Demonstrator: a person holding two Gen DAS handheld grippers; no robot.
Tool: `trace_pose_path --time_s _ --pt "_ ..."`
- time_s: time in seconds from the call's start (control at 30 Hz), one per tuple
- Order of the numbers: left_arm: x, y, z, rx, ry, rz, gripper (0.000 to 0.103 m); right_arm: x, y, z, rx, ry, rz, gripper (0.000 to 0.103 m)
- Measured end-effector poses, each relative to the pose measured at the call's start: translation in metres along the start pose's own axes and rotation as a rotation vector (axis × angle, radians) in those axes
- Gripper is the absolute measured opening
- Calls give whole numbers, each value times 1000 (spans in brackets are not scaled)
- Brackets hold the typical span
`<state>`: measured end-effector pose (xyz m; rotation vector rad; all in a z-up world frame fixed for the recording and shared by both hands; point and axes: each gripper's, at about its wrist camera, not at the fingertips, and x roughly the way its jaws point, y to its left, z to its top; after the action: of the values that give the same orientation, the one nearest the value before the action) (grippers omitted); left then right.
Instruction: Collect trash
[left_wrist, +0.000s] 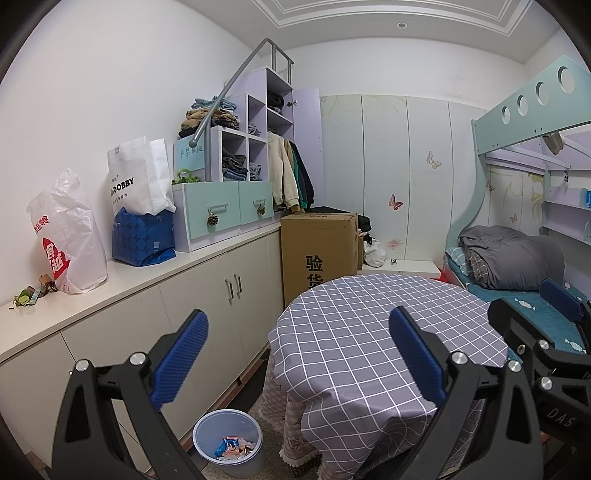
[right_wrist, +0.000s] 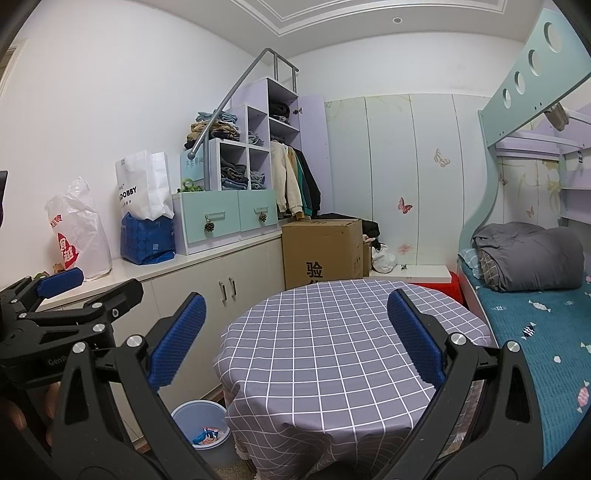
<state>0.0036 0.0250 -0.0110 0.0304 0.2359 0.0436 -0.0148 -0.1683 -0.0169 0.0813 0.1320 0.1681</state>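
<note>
A grey-blue trash bin (left_wrist: 229, 443) stands on the floor between the cabinet and the round table; it holds blue and orange wrappers (left_wrist: 232, 447). It also shows in the right wrist view (right_wrist: 201, 424). Small scraps of trash (left_wrist: 31, 293) lie on the cabinet top at the far left, beside a white plastic bag (left_wrist: 72, 236). My left gripper (left_wrist: 295, 354) is open and empty, held above the bin and table edge. My right gripper (right_wrist: 291, 343) is open and empty over the table. The left gripper also shows at the left of the right wrist view (right_wrist: 88, 284).
A round table with a grey checked cloth (right_wrist: 332, 339) fills the middle. A long white cabinet (left_wrist: 207, 295) runs along the left wall with bags and drawer units. A cardboard box (left_wrist: 319, 247) stands behind the table. A bunk bed (right_wrist: 535, 317) is at right.
</note>
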Motion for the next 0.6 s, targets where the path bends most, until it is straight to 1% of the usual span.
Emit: trace_pose_path --time_s 0.6 --pt "0 1 0 1 1 -1 96 3 1 2 1 10 5 97"
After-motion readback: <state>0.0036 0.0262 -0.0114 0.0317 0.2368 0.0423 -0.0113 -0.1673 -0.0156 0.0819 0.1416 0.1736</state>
